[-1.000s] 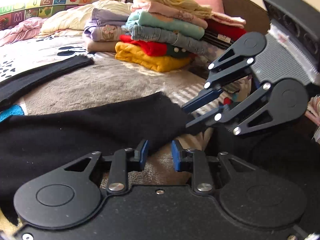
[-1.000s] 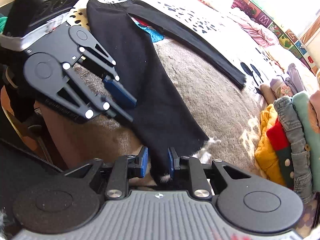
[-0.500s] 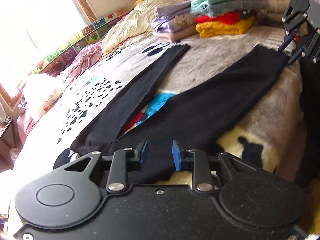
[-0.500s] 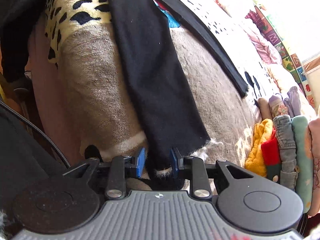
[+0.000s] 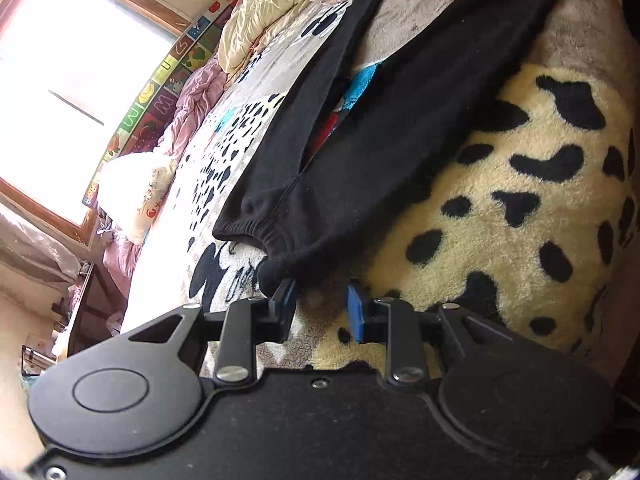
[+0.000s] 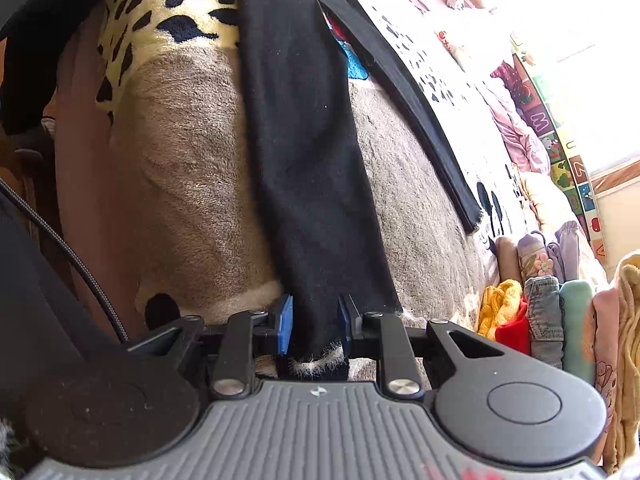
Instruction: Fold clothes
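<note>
One pair of black trousers (image 5: 380, 120) lies spread on the bed's fleece blanket (image 5: 520, 220), two legs apart. Left tongs (image 5: 320, 308) gape empty at the waistband; right tongs (image 6: 314, 326) clasp one leg's hem. One stack of folded clothes (image 6: 552, 312) sits nearby.

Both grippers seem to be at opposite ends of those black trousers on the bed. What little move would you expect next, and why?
Probably the left gripper edges forward and closes on the waistband corner of the black trousers. It is open, and that corner lies just beyond its fingertips. The right gripper already has the near leg's hem between its fingers.
</note>
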Demonstrator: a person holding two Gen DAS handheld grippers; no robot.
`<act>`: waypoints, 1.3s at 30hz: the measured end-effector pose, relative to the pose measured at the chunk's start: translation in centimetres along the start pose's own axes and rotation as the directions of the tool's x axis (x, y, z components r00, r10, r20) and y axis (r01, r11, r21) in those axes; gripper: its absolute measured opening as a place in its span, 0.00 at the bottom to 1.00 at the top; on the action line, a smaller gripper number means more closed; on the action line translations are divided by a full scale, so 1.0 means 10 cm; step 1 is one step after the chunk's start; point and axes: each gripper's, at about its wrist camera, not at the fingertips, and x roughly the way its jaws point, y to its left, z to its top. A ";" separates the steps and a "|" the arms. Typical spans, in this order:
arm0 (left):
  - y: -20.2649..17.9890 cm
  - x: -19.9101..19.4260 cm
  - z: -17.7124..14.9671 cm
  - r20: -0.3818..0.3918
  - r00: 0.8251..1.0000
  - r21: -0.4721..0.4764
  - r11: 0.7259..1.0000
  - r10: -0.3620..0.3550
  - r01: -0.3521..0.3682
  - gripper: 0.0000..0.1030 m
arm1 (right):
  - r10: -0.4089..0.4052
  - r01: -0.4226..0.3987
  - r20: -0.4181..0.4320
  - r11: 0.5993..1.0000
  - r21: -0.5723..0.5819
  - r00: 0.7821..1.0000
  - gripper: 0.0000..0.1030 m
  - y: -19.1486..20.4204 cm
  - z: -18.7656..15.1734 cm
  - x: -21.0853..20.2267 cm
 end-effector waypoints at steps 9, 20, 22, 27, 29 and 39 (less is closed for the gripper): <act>0.09 -0.10 -0.05 0.058 0.994 0.051 0.994 0.097 -0.100 0.25 | -0.007 0.006 -0.022 0.999 -0.032 1.000 0.23 0.04 0.04 0.04; 0.02 -0.03 -0.08 0.055 0.994 0.085 0.992 0.091 -0.096 0.32 | -0.017 0.017 -0.038 1.000 0.006 0.999 0.21 0.00 0.01 0.11; 0.01 -0.03 -0.08 0.058 0.994 0.088 0.991 0.092 -0.097 0.32 | -0.036 0.036 -0.029 0.999 -0.007 0.999 0.18 0.02 0.00 0.10; -0.04 -0.01 -0.09 0.065 0.993 0.105 0.989 0.100 -0.106 0.32 | -0.099 0.100 0.012 0.993 -0.066 0.995 0.16 0.10 0.00 0.04; -0.05 0.00 -0.09 0.072 0.992 0.108 0.988 0.105 -0.113 0.32 | -0.089 0.090 0.009 0.990 -0.113 0.996 0.16 0.18 0.01 0.06; -0.05 0.01 -0.10 0.105 0.986 0.094 0.986 0.128 -0.138 0.18 | -0.100 0.098 0.050 0.994 0.037 0.994 0.05 -0.12 0.03 0.04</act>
